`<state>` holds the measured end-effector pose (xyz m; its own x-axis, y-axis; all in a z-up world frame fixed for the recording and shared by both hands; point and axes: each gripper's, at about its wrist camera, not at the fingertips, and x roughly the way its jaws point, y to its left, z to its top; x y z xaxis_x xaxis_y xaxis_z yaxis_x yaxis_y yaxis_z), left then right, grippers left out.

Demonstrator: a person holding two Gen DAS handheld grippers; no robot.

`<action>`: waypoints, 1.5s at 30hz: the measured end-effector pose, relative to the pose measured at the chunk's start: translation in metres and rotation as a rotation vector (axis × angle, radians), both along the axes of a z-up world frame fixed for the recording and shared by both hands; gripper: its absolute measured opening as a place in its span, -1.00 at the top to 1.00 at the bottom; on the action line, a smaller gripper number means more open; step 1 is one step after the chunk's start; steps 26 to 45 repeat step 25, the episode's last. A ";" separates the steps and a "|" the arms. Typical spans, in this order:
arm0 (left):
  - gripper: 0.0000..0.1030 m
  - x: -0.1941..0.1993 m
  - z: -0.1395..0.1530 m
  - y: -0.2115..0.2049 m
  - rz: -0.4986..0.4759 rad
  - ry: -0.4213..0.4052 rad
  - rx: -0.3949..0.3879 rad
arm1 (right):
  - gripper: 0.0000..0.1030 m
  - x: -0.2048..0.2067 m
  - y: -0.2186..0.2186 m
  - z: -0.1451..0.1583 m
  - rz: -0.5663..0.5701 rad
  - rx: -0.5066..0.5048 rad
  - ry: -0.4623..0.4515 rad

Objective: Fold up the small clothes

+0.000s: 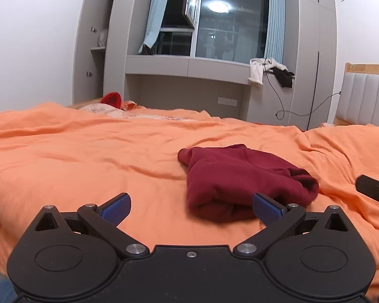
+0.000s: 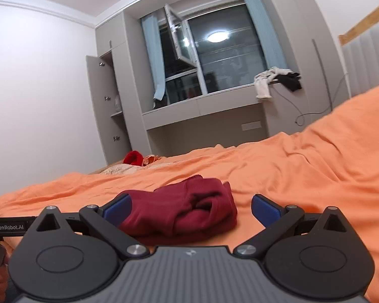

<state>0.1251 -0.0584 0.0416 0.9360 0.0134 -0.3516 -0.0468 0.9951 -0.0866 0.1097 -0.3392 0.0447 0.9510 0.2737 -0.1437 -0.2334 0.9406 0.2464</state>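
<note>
A dark red garment [image 1: 240,176] lies folded in a loose bundle on the orange bedspread [image 1: 88,156]. My left gripper [image 1: 192,208] is open wide, its blue pads [image 1: 117,208] bare; the bundle's near edge sits just ahead, toward the right pad. In the right wrist view the same garment [image 2: 187,209] lies just beyond my right gripper [image 2: 192,208], also open wide with nothing pinched between its pads [image 2: 264,209]. The right gripper's tip [image 1: 374,190] shows at the right edge of the left wrist view. The left gripper's body [image 2: 10,227] shows at the left edge of the right wrist view.
A bright red item [image 1: 112,99] and patterned bedding lie at the bed's far side. Grey cabinets and a window seat [image 1: 189,67] stand behind, with white and black clothes [image 1: 270,72] and a trailing cable. A padded headboard [image 1: 366,98] rises at the right.
</note>
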 end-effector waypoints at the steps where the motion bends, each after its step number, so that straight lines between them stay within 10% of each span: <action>1: -0.99 -0.009 -0.001 0.001 0.001 -0.006 0.005 | -0.99 -0.013 0.000 -0.003 -0.014 -0.005 -0.009; 45: -0.99 -0.041 -0.020 0.001 -0.036 -0.006 0.025 | -1.00 -0.043 0.015 -0.025 -0.060 -0.119 -0.021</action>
